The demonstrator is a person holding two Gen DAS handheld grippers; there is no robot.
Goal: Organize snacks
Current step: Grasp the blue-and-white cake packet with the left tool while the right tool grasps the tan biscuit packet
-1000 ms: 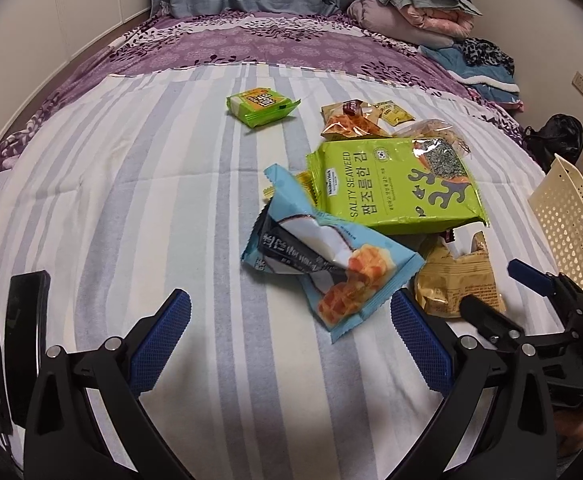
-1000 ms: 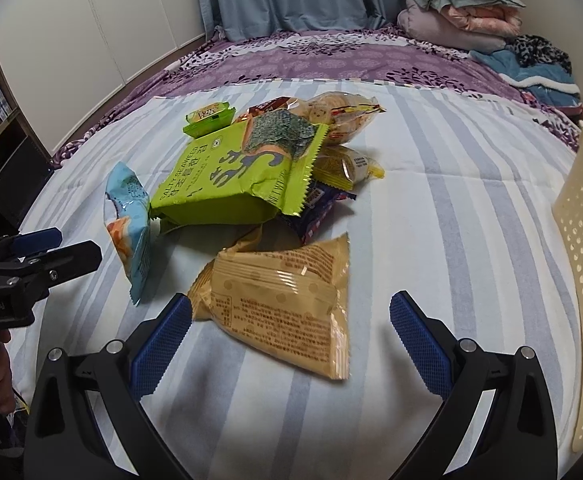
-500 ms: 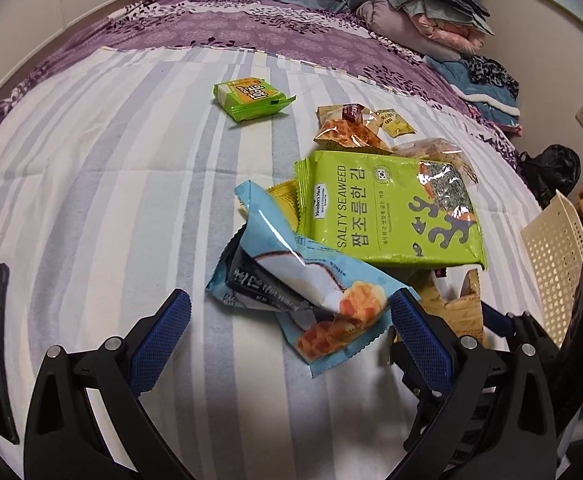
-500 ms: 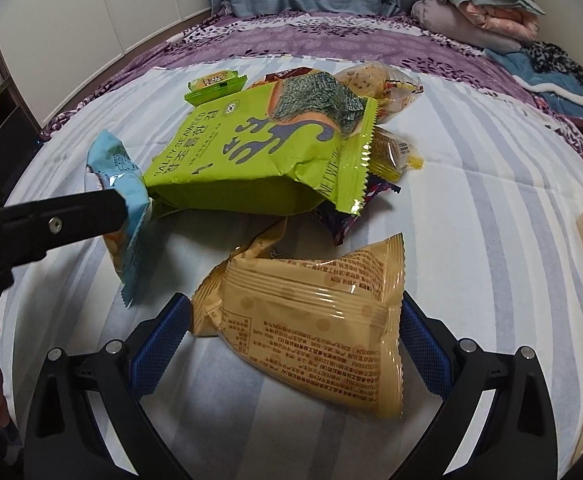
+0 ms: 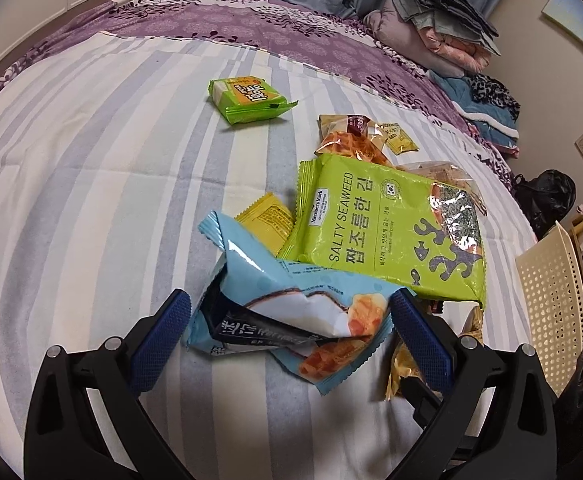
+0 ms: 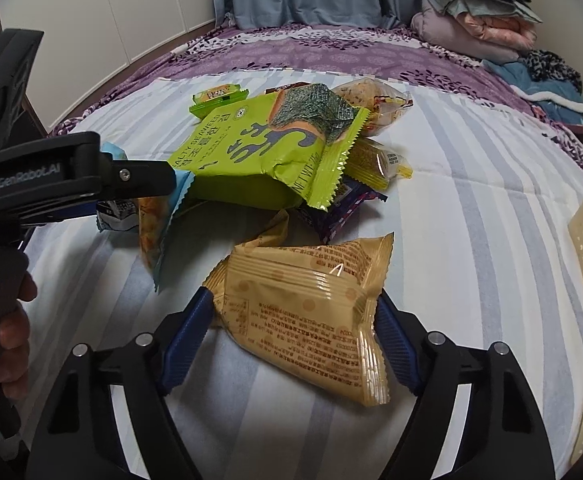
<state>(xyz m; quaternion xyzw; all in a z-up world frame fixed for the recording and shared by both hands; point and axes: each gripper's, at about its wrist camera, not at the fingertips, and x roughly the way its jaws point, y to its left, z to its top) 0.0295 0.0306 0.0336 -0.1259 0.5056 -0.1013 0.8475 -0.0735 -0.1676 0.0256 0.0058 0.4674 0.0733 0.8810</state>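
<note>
Snack packets lie in a heap on the striped bedspread. A light blue packet (image 5: 291, 312) lies between the fingers of my left gripper (image 5: 291, 340), which is open; its pads stand beside the packet's two ends. A tan packet (image 6: 303, 304) sits between the fingers of my right gripper (image 6: 291, 328), whose jaws are closing, and both blue pads touch its sides. Behind these lies a big green seaweed bag (image 5: 387, 232) on top of smaller packets. The tan packet (image 5: 401, 364) shows only partly in the left wrist view.
A small green packet (image 5: 247, 98) lies apart at the back. A cream perforated basket (image 5: 551, 300) stands at the bed's right edge. Folded blankets (image 5: 443, 32) are piled at the far right. A hand (image 6: 7, 336) holds the left gripper's handle.
My left gripper came forward and down until the blue packet lay between its fingers. My right gripper's jaws narrowed onto the tan packet.
</note>
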